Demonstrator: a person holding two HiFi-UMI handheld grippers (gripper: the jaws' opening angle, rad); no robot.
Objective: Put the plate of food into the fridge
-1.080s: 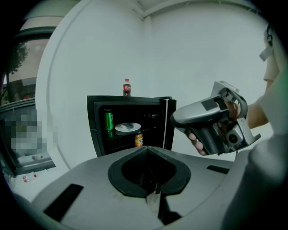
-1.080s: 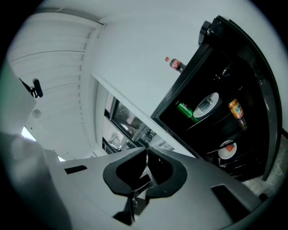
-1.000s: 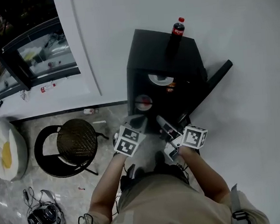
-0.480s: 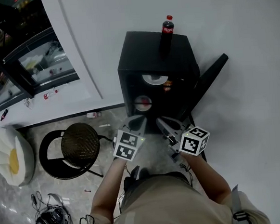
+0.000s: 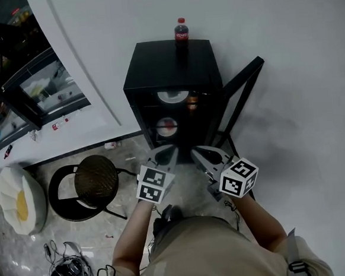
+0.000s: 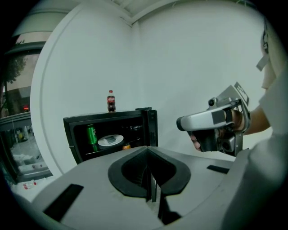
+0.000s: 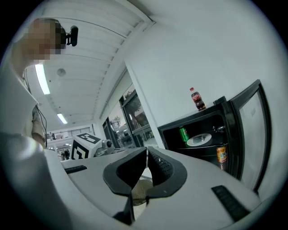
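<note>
A white plate of food sits on the upper shelf inside the small black fridge, whose door stands open to the right. The plate also shows in the left gripper view and, as the plate, in the right gripper view, beside a green can. My left gripper and right gripper hang side by side in front of the fridge, well short of it. Both are shut with nothing between the jaws: left gripper, right gripper.
A cola bottle stands on top of the fridge. A second dish is on the lower shelf, an orange can by the door. A round black stool stands to the left, with a cushion and cables on the floor.
Both grippers have drawn back from the fridge opening and risen a little. The right gripper has rolled. The fridge now lies further from the jaws in the head view.
</note>
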